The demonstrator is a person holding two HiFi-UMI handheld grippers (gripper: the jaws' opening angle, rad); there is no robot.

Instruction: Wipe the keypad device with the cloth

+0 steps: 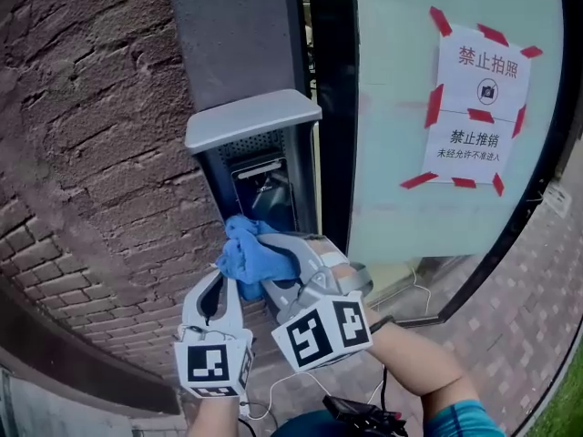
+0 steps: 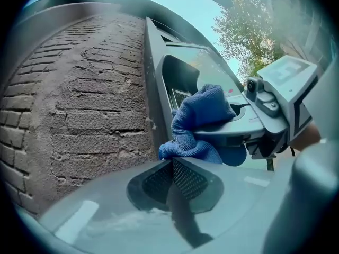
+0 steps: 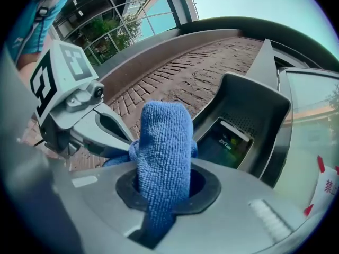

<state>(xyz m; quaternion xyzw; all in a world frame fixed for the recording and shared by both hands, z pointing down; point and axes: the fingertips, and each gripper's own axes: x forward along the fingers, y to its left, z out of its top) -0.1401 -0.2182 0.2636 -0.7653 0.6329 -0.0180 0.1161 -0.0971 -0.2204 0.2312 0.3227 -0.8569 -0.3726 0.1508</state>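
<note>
The keypad device (image 1: 264, 188) is a dark panel set on a pillar under a grey hood (image 1: 250, 121). It also shows in the right gripper view (image 3: 225, 142). A bunched blue cloth (image 1: 255, 255) hangs just below the keypad, and my right gripper (image 1: 266, 260) is shut on it. In the right gripper view the cloth (image 3: 161, 152) stands up between the right gripper's (image 3: 164, 189) jaws. My left gripper (image 1: 221, 268) comes up from below left, and its jaws are closed. In the left gripper view its tips (image 2: 170, 163) touch the cloth's (image 2: 201, 115) lower edge, with none between the pads.
A rough brick wall (image 1: 82, 153) fills the left side. A dark door frame (image 1: 330, 107) runs right of the keypad. Beyond it is a glass pane bearing a paper notice (image 1: 478, 107) stuck on with red tape. Cables hang near the person's waist (image 1: 364, 417).
</note>
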